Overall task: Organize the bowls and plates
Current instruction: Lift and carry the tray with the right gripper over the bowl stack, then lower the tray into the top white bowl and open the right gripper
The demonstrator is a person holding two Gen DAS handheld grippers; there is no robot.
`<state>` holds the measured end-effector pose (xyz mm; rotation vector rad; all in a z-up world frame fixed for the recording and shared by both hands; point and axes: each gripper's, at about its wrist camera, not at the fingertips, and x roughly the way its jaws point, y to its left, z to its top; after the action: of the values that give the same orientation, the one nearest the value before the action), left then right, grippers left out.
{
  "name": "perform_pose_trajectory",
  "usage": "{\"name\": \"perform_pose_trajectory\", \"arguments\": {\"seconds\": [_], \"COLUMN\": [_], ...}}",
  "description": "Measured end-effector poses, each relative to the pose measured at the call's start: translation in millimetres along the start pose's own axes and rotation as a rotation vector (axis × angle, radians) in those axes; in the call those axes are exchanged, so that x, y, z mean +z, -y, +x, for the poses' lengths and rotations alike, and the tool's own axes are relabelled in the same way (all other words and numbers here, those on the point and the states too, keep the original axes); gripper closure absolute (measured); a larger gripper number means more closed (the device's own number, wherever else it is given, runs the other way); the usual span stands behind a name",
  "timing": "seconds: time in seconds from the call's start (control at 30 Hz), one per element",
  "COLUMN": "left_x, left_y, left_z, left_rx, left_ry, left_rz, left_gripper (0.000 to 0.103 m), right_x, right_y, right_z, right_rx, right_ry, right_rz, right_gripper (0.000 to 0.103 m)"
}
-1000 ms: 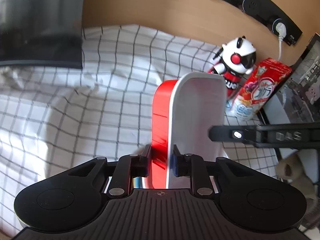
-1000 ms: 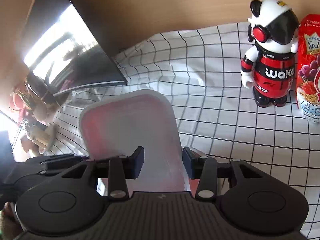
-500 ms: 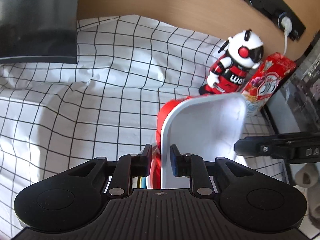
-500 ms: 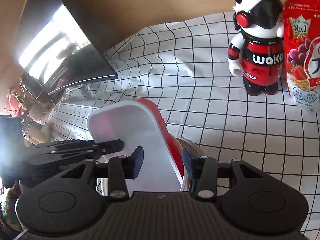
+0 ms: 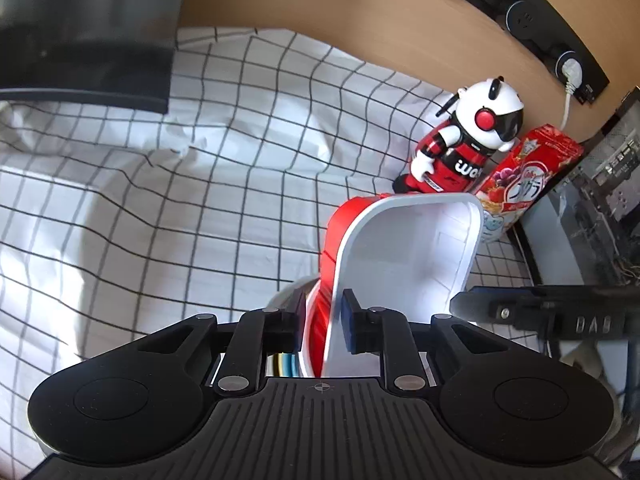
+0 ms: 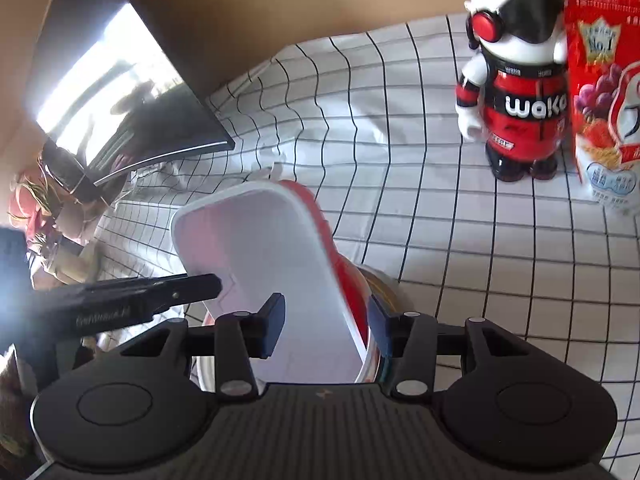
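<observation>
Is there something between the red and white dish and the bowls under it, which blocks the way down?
Nothing visible does. The red and white dish, tilted, already reaches into the stack of bowls; the toy figure stands apart on the cloth.

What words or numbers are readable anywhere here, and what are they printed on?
"waka": on the chest of the panda figure.
"No.1": near the top of the red snack bag; its other print is too small to read.
"DAS": raised letters on the right claw finger, seen from the left wrist; the last letter is unclear.
Embossed text on the left claw finger, seen from the right wrist: too blurred.
</observation>
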<state>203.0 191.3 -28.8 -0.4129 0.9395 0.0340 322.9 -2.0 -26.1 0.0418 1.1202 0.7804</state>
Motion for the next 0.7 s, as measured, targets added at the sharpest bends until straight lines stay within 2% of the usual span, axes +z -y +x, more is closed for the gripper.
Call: {"name": "perform_pose_trajectory", "arguments": {"seconds": [0.07,0.3,0.43,0.57,0.63,0.7], "left_x": [1.4,3.0,0.6,-7.9,-15.7,-22.9], "left_y": [4.6,22.3,22.8,15.1,9.0,3.4], "left_z": [6.4,9.3,6.7,-8.4,-15.4,-16.2], "left_rx": [-0.01,0.02,0.023,0.057,0.051,0.051], "left_ry": [-0.022,-0.025,-0.035,0.014,0.024,0.014], "left_rz": [0.025,0.138,0.164,0.158,0.139,0.124], "left_gripper": [0.085,0.085,0.085,0.082,0.082,0.082], "right_x": [-6.8,-36.1,-38.5,-36.1,-38.7,-46.9], "right_y": [-1.5,-10.7,-22.9,-15.9,-2.5,10.1], "right_z": [2.5,6.6,-9.9,-27.3,-23.1,-11.8], "right_rx": [0.028,0.016,-0.046,-0.138,-0.169,-0.183], "right_ry": [-0.025,-0.052,0.014,0.116,0.117,0.08], "right_rz": [0.009,0.001,-0.035,-0.007,0.04,0.09], "right_gripper": [0.056,0.06,0.059,0.055,0.055,0.055]}}
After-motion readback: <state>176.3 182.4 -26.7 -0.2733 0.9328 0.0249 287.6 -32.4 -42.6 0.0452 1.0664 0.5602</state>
